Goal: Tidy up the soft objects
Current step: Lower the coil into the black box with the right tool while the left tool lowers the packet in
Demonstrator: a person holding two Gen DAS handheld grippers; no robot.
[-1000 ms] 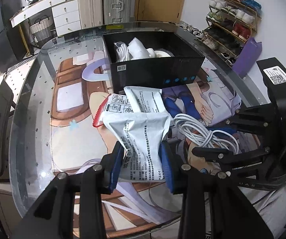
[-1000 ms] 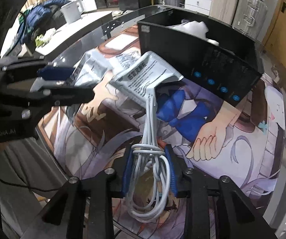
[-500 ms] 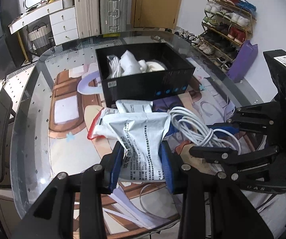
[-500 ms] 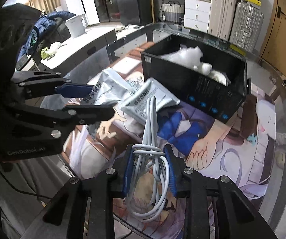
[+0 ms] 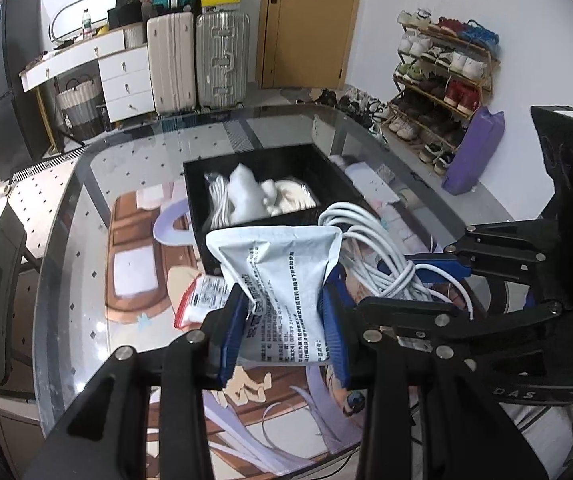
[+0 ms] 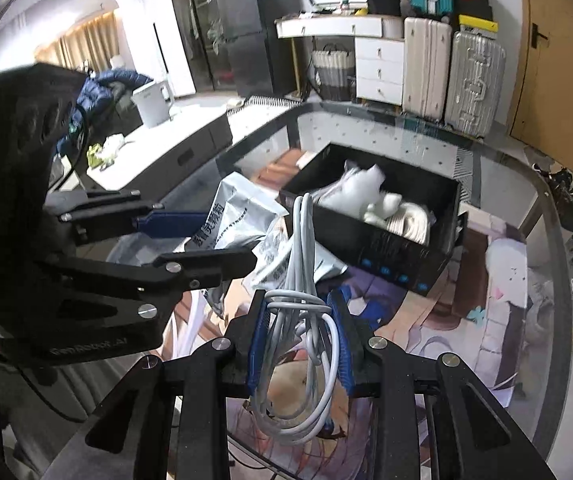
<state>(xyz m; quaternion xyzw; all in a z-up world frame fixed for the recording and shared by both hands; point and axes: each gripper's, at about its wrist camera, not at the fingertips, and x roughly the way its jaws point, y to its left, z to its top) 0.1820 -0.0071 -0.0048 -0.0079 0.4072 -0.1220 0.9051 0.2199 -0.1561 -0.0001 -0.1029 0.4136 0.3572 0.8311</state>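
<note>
I work over a glass-topped table (image 5: 66,248) with an illustrated mat under the glass — hard-shell suitcases (image 5: 198,60) and a shoe rack (image 5: 442,80) line the walls. My left gripper (image 5: 284,320) is clamped on a white printed plastic pouch (image 5: 282,272), held above the mat; my right gripper (image 6: 300,344) pinches a coiled white cable (image 6: 300,320). The open black storage box (image 6: 390,248) ahead holds white soft items. Only the left view shows a red-edged packet (image 5: 202,300) on the mat — only the right, a dark refrigerator (image 6: 254,24).

Glossy glass table (image 5: 66,240), matt plastic pouch (image 5: 286,280)
</note>
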